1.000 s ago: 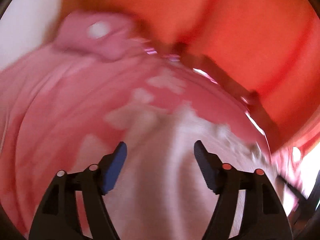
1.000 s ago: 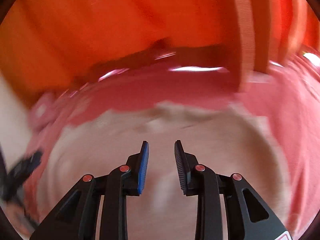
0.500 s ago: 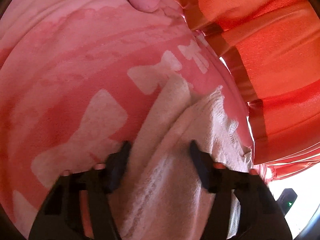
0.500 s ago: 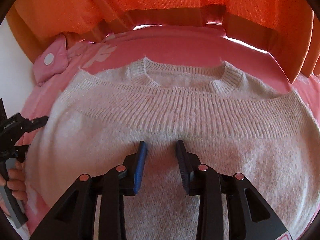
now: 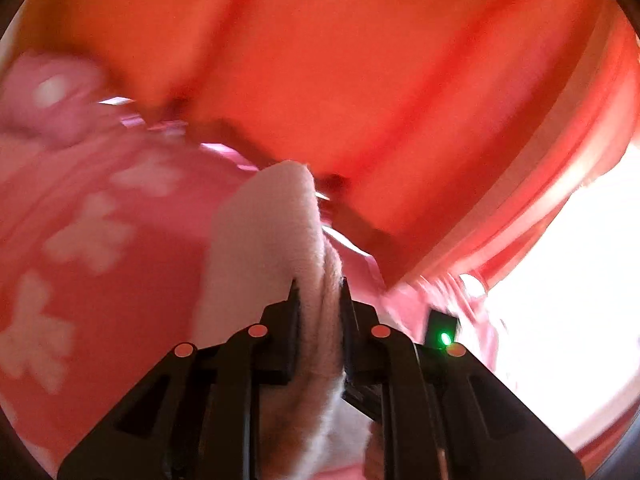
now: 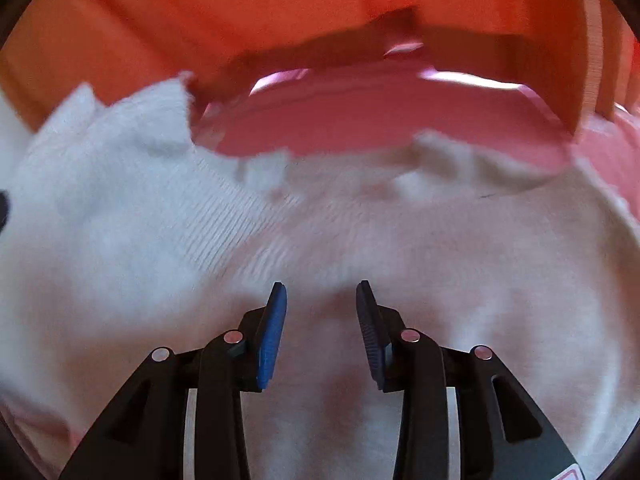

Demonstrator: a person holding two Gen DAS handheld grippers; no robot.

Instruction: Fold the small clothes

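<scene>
Two tools, left tool (image 5: 318, 294) just closed pinching white sweater (image 5: 264, 240), right tool (image 6: 320, 300) opening, empty above it

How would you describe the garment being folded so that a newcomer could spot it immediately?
Find the pink blanket with pale bows, below the orange curtain. On it lies the white knitted sweater, the only fuzzy ribbed piece there, one edge pinched in the left tool.

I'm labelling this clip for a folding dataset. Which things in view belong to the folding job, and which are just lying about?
Part of the job:
- fuzzy white knitted sweater
- left gripper, jaws pinching a fold of the sweater
- right gripper, jaws open over the sweater

Just lying about:
- pink blanket with white bow prints
- orange curtain
- pink soft cushion, blurred
</scene>
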